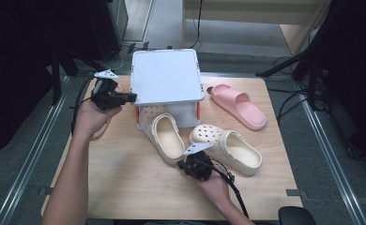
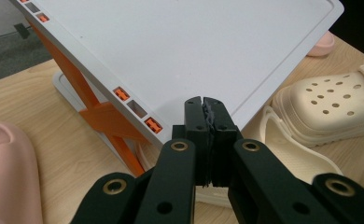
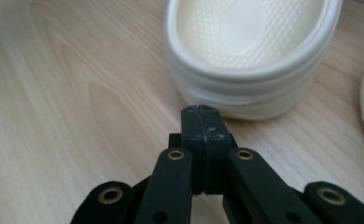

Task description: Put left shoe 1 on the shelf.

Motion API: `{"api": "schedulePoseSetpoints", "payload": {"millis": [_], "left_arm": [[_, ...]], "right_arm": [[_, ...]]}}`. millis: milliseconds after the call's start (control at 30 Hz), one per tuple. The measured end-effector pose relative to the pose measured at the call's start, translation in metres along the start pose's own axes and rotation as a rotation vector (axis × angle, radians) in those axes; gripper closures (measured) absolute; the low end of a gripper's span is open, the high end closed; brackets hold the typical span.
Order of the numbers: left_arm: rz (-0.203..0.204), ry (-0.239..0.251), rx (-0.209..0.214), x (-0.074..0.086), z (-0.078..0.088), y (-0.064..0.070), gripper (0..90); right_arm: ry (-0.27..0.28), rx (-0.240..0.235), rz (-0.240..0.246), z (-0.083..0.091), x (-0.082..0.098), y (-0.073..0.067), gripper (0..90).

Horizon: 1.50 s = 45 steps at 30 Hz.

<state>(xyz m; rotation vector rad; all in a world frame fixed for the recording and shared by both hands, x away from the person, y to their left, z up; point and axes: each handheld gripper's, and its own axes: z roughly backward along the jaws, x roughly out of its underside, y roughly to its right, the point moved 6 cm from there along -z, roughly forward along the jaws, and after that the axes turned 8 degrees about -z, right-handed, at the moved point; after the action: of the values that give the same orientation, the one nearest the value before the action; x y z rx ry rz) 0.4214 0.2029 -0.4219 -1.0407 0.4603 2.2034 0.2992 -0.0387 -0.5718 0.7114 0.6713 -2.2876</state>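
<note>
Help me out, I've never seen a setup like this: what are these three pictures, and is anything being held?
A person at a pale wooden table holds a black two-jawed tool in each hand. One picture looks down from above; the others come from cameras riding on each tool. The left tool, shut and empty, points at a white plastic shelf with orange legs. The right tool, also shut and empty, sits just short of the heel of a cream foam clog. A second cream clog and two pink slides lie nearby.

A pink slide (image 1: 240, 105) lies on the wooden counter (image 1: 125, 187), at the far right, toe end toward the white rack. A second pink slide (image 2: 7, 172) lies at the counter's left edge. Grey floor and metal rails (image 1: 26, 159) flank the counter.
</note>
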Motion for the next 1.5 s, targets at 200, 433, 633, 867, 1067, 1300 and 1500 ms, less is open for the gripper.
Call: {"api": "schedulePoseSetpoints", "payload": {"millis": [200, 433, 633, 867, 1067, 1300, 1500], "left_arm": [[0.001, 0.000, 0.004, 0.000, 0.000, 0.000, 89.4], [0.005, 0.001, 0.006, 0.000, 0.000, 0.000, 89.5], [0.004, -0.001, 0.008, 0.000, 0.000, -0.001, 89.6], [0.004, -0.001, 0.009, 0.000, 0.000, -0.001, 89.6], [0.007, -0.001, 0.014, 0.000, 0.000, -0.001, 89.6], [0.010, 0.003, 0.018, 0.000, 0.000, -0.001, 89.6], [0.013, 0.003, 0.023, 0.000, 0.000, -0.002, 89.6]], "right_arm": [[0.016, 0.000, 0.007, -0.007, -0.010, -0.005, 90.0], [0.047, -0.010, 0.011, -0.013, -0.033, -0.013, 90.0], [0.037, -0.014, -0.016, -0.024, -0.047, -0.010, 90.0], [0.040, -0.018, -0.029, -0.037, -0.058, -0.008, 90.0], [0.043, -0.033, -0.033, -0.048, -0.070, -0.005, 90.0], [0.054, -0.001, -0.029, -0.062, -0.089, 0.001, 90.0], [0.088, -0.006, -0.072, -0.073, -0.102, 0.006, 90.0]]}}
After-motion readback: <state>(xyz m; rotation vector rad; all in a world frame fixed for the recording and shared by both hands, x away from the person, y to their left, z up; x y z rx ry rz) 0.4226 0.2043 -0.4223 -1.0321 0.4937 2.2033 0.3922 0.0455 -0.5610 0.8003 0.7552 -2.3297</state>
